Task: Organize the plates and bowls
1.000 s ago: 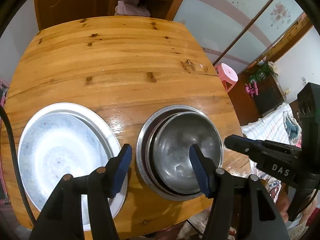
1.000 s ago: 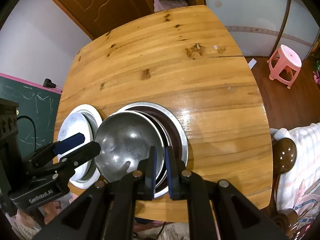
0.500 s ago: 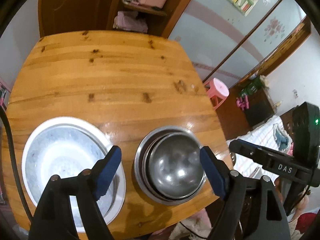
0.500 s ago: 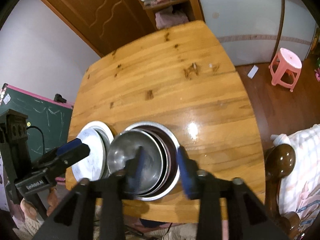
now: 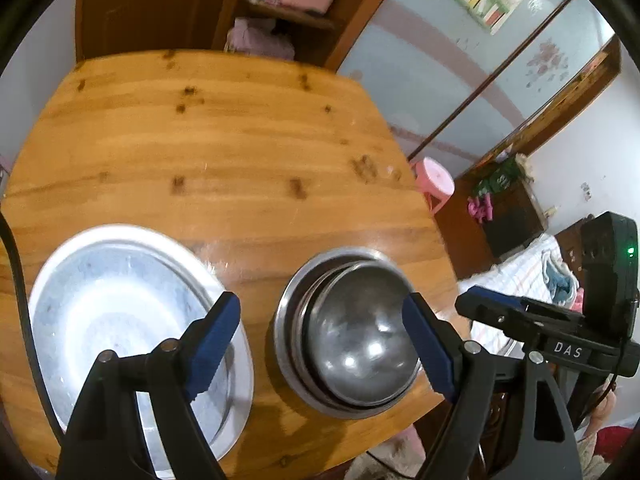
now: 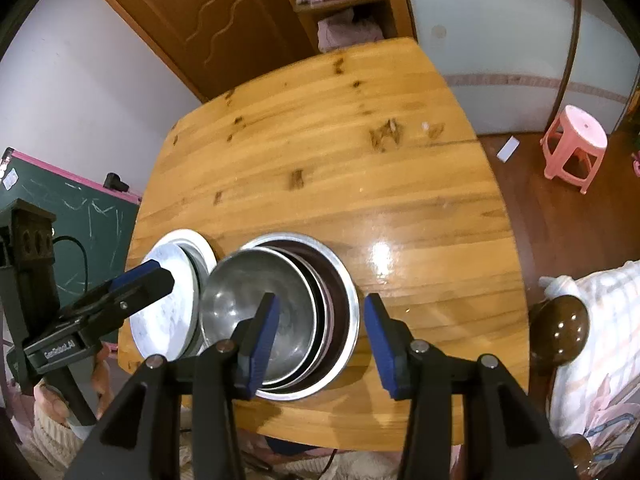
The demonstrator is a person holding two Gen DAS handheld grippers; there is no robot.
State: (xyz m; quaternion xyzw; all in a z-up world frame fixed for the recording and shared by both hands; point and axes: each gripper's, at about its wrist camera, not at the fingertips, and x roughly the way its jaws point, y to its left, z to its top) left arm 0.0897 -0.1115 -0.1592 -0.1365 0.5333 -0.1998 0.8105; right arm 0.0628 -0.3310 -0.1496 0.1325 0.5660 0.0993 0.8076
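A round, knotty honey-coloured wooden desk (image 5: pixel 240 152) is seen from above. Near its front left edge a stack of shallow white-grey metal plates (image 5: pixel 120 320) is set. Just to the right, apart from it, shiny steel bowls (image 5: pixel 352 340) are nested inside a wider steel bowl. The left hand-held gripper (image 5: pixel 320 332) is held above them, its blue-padded jaws spread wide with nothing gripped. The right hand-held gripper (image 6: pixel 320 328) is seen over the bowls, its jaws parted after just opening, touching nothing. A pink plastic stool (image 6: pixel 576 144) is seen on the floor at far right.
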